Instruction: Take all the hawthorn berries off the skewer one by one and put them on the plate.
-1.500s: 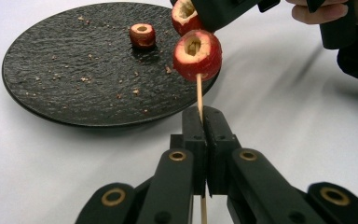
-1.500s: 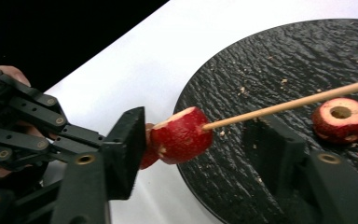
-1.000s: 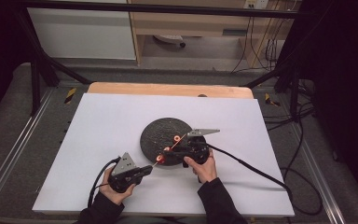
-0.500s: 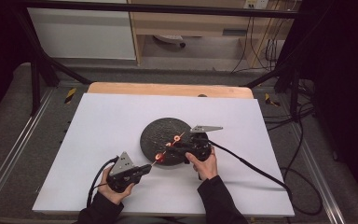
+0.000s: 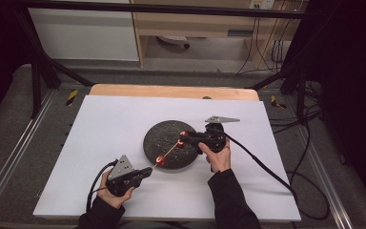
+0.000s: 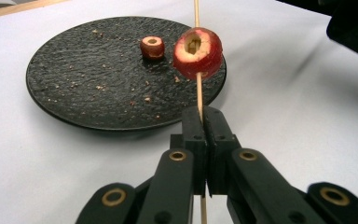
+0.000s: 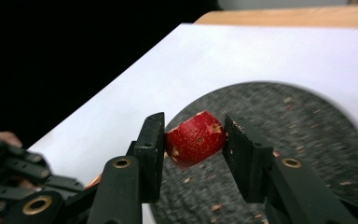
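Note:
A black plate (image 5: 158, 138) lies mid-table on the white cover. My left gripper (image 5: 145, 172) is near its front edge, shut on a thin wooden skewer (image 6: 198, 91) that slants up to the right. A cored red fruit slice (image 6: 198, 52) is threaded on the skewer just past the jaws and hangs over the plate's rim (image 5: 160, 160). A smaller red ring (image 6: 152, 46) rests on the plate (image 6: 74, 79). My right gripper (image 5: 185, 139) holds a red fruit piece (image 7: 195, 137) between its pads above the plate (image 7: 307, 140), where the skewer's far end reaches.
The white cover (image 5: 100, 124) has bare room to the left and behind the plate. A wooden table edge (image 5: 171, 90) runs along the back. The right gripper's cable (image 5: 267, 164) trails off to the right. Crumbs dot the plate.
My right gripper has shifted slightly away and to the right with its red piece. The left gripper and skewer have barely moved.

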Motion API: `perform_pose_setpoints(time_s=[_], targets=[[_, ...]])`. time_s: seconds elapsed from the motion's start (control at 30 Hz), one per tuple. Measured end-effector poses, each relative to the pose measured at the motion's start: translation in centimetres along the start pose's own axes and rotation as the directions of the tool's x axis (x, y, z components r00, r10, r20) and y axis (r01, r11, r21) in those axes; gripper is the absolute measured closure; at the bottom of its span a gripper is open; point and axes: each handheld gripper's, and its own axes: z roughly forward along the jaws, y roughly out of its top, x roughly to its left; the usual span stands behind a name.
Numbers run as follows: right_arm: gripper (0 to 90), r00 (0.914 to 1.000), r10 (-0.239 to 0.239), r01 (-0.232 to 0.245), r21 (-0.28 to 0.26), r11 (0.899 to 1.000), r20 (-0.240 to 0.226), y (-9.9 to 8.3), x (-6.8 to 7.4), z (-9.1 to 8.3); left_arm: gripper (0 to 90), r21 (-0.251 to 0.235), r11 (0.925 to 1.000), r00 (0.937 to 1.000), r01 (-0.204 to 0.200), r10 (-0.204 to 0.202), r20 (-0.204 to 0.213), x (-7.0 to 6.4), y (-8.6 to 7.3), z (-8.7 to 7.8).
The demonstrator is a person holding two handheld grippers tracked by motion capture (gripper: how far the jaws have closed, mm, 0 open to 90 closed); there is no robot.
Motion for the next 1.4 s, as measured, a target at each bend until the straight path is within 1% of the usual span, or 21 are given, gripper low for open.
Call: perform_pose_setpoints(time_s=[0.17, 0.3, 0.37, 0.43, 0.53, 0.7, 0.77, 0.8, 0.87, 0.9, 0.93, 0.97, 1.0, 1.03, 1.07, 1.1, 1.13, 1.17, 1.2, 1.3, 1.4], targets=[[60.2, 0.9993, 0.0, 0.001, -0.025, 1.0, 0.037, 1.2, -0.8, -1.0, 88.1, -0.002, 1.0, 1.0, 0.005, -0.005, -0.004, 0.1, 0.0, -0.1], [60.2, 0.9982, 0.004, -0.002, -0.035, 0.999, 0.06, 1.7, -1.2, -1.3, 88.0, 0.004, 1.0, 1.0, 0.005, -0.005, -0.006, 0.2, -0.2, -0.2], [60.2, 0.9963, -0.001, 0.004, -0.031, 1.0, 0.086, 2.0, -1.6, -1.6, 88.0, 0.003, 0.9999, 0.9999, 0.01, -0.01, -0.009, 0.4, -0.2, -0.3], [60.1, 0.9949, -0.006, 0.008, -0.027, 1.0, 0.1, 2.1, -1.7, -1.6, 88.0, 0.001, 0.9999, 0.9998, 0.011, -0.011, -0.014, 0.5, -0.2, -0.4], [60.1, 0.9945, -0.008, 0.011, -0.022, 1.0, 0.104, 2.0, -1.8, -1.6, 88.0, -0.001, 0.9999, 0.9997, 0.016, -0.016, -0.018, 0.6, -0.2, -0.5], [60.1, 0.9944, -0.017, 0.016, 0.006, 1.0, 0.104, 1.1, -1.7, -0.8, 88.0, -0.005, 0.9996, 0.9991, 0.029, -0.029, -0.03, 1.0, -0.2, -0.7], [60.1, 0.9952, -0.015, 0.013, 0.02, 1.0, 0.097, 0.5, -1.7, -0.3, 88.0, -0.006, 0.9995, 0.9989, 0.031, -0.032, -0.033, 1.1, -0.2, -0.8], [60.1, 0.9957, -0.013, 0.01, 0.035, 0.999, 0.091, 0.0, -1.7, 0.2, 88.0, -0.006, 0.9995, 0.9989, 0.031, -0.031, -0.034, 1.1, -0.2, -0.8], [60.1, 0.996, -0.012, 0.008, 0.041, 0.999, 0.088, -0.4, -1.7, 0.5, 88.0, -0.005, 0.9995, 0.9989, 0.032, -0.032, -0.035, 1.1, -0.2, -0.8], [60.1, 0.9964, -0.009, 0.005, 0.057, 0.998, 0.084, -1.0, -1.7, 1.1, 88.0, -0.005, 0.9995, 0.9988, 0.032, -0.033, -0.036, 1.1, -0.2, -0.8], [60.1, 0.9964, -0.009, 0.005, 0.057, 0.998, 0.084, -1.0, -1.7, 1.1, 88.0, -0.005, 0.9994, 0.9988, 0.033, -0.033, -0.036, 1.1, -0.2, -0.8], [60.1, 0.9966, -0.009, 0.003, 0.075, 0.997, 0.082, -1.7, -1.7, 1.6, 88.0, -0.005, 0.9994, 0.9988, 0.033, -0.033, -0.036, 1.1, -0.2, -0.8], [60.1, 0.9966, -0.009, 0.003, 0.075, 0.997, 0.082, -1.7, -1.7, 1.6, 88.0, -0.005, 0.9994, 0.9987, 0.035, -0.035, -0.037, 1.1, -0.2, -0.8], [60.1, 0.9965, -0.01, 0.002, 0.095, 0.995, 0.083, -2.3, -1.6, 2.2, 88.0, -0.004, 0.9994, 0.9987, 0.035, -0.035, -0.037, 1.1, -0.2, -0.8], [60.1, 0.9965, -0.01, 0.002, 0.095, 0.995, 0.083, -2.3, -1.6, 2.2, 88.0, -0.004, 0.9994, 0.9987, 0.035, -0.035, -0.037, 1.1, -0.2, -0.8], [60.1, 0.9967, -0.012, 0.003, 0.11, 0.994, 0.081, -2.9, -1.6, 2.7, 88.0, -0.004, 0.9993, 0.9987, 0.036, -0.036, -0.037, 1.1, -0.2, -0.7], [60.1, 0.9967, -0.012, 0.003, 0.11, 0.994, 0.081, -2.9, -1.6, 2.7, 88.0, -0.003, 0.9994, 0.9987, 0.036, -0.036, -0.037, 1.1, -0.2, -0.7], [60.1, 0.9968, -0.011, 0.001, 0.125, 0.992, 0.08, -3.4, -1.6, 3.2, 88.0, -0.003, 0.9994, 0.9987, 0.036, -0.036, -0.037, 1.1, -0.2, -0.7], [60.1, 0.9968, -0.011, 0.001, 0.125, 0.992, 0.08, -3.4, -1.6, 3.2, 88.0, -0.003, 0.9994, 0.9987, 0.036, -0.036, -0.037, 1.1, -0.2, -0.7], [60.0, 0.9961, -0.017, 0.003, 0.15, 0.989, 0.087, -4.2, -1.6, 3.9, 88.0, -0.002, 0.9994, 0.9987, 0.035, -0.036, -0.037, 1.1, -0.2, -0.7], [60.0, 0.9961, -0.008, -0.006, 0.164, 0.986, 0.088, -4.9, -1.7, 4.4, 88.0, -0.001, 0.9994, 0.9987, 0.035, -0.035, -0.036, 1.1, -0.2, -0.7]])
